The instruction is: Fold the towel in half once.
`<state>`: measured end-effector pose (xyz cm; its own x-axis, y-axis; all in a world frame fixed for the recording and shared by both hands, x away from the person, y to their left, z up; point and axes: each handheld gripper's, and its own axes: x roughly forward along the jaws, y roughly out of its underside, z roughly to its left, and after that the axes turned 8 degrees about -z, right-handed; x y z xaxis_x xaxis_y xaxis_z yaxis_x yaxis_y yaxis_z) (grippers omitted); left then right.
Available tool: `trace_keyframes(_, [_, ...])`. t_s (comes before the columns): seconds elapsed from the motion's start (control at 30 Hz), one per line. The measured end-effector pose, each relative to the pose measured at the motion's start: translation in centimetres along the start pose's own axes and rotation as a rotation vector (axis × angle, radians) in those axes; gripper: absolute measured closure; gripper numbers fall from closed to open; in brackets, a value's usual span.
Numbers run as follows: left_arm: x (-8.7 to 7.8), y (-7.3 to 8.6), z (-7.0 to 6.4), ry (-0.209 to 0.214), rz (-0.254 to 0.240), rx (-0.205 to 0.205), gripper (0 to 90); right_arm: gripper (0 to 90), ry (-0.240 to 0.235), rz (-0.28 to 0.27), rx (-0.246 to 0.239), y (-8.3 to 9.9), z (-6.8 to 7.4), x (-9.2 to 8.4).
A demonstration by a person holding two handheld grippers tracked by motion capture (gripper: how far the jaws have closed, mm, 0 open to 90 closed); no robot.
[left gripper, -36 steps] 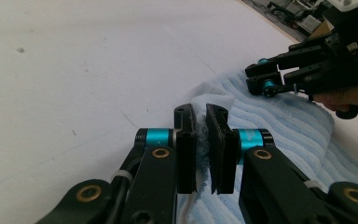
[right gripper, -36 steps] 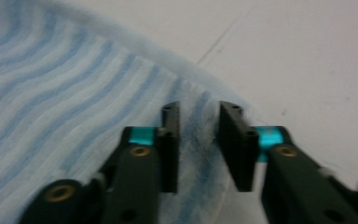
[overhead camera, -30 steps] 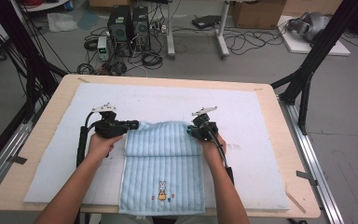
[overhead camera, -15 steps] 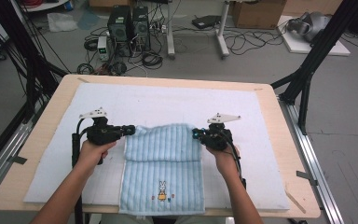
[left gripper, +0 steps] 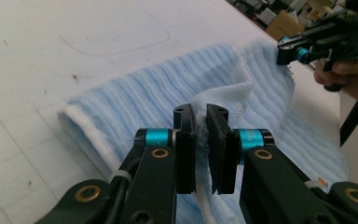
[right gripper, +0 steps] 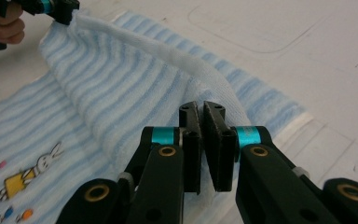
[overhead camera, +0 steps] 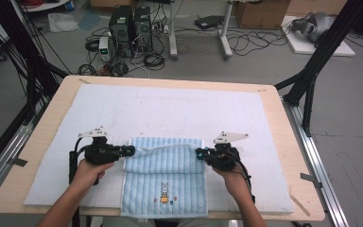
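Towel (overhead camera: 163, 161) bunny print (right gripper: 37, 170) faces right claw (right gripper: 201, 140) camera.

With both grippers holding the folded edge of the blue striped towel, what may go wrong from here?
1. The left gripper and right gripper each pinch only a thin bit of the light blue striped terry towel, so a corner may slip out.
2. The held edge sags between them; uneven pulling may skew the fold.
3. The towel's near end overhangs the white padded mat, so dragging may pull it off.
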<state>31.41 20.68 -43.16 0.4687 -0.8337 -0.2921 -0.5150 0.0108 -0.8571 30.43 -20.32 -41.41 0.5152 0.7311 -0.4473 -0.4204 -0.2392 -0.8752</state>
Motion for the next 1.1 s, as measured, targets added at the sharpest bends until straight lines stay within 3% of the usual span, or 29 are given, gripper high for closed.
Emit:
trace_keyframes(0.3, [-0.2, 1.4, -0.4, 0.012, 0.077, 0.012, 80.7, 85.3, -0.028, 0.067, -0.007, 1.7, 1.0, -1.0])
trace_keyframes(0.37, [0.0, 1.6, -0.3, 0.0, 0.085, 0.023, 77.4, 83.6, -0.027, 0.084, -0.008, 1.9, 0.9, -0.9])
trace_keyframes(0.4, [0.0, 1.5, -0.3, -0.01, 0.077, 0.025, 71.0, 77.1, -0.028, 0.084, 0.008, 2.0, 0.9, -0.9])
trace_keyframes(0.47, [0.0, 1.2, 0.0, -0.044, 0.053, 0.018, 55.8, 63.6, -0.014, 0.036, 0.058, 1.8, 0.5, -1.1])
trace_keyframes(0.5, [-0.2, 0.9, 0.2, -0.058, 0.026, 0.0, 52.9, 59.0, -0.012, 0.004, 0.075, 1.6, 0.2, -1.3])
trace_keyframes(0.53, [-0.3, 0.6, 0.4, -0.065, 0.009, -0.006, 51.5, 55.4, 0.015, -0.055, 0.089, 1.3, -0.1, -1.6])
trace_keyframes(0.57, [-0.5, 0.3, 0.6, -0.072, -0.013, -0.018, 50.6, 55.1, 0.039, -0.077, 0.098, 1.1, -0.3, -1.8])
trace_keyframes(0.67, [-0.9, -0.9, 1.5, -0.107, -0.079, -0.035, 50.5, 58.5, 0.139, -0.09, 0.099, 0.8, -1.2, -1.8])
trace_keyframes(0.8, [-0.9, -1.8, 2.3, -0.172, -0.11, -0.012, 50.6, 60.8, 0.188, 0.005, 0.083, 1.0, -2.4, 0.4])
trace_keyframes(0.87, [-0.8, -1.6, 2.4, -0.195, -0.106, 0.009, 50.6, 61.8, 0.174, 0.038, 0.106, 1.2, -2.5, 1.4])
trace_keyframes(0.97, [-0.7, -1.1, 2.3, -0.211, -0.085, 0.04, 50.6, 71.8, 0.161, 0.075, 0.073, 1.4, -2.3, 2.3])
trace_keyframes(1.07, [-0.7, -0.7, 2.3, -0.213, -0.079, 0.037, 51.0, 83.8, 0.133, 0.084, 0.086, 1.6, -2.5, 2.5])
trace_keyframes(1.1, [-0.7, -0.6, 2.3, -0.217, -0.081, 0.036, 51.1, 85.3, 0.131, 0.081, 0.069, 1.7, -2.5, 2.5])
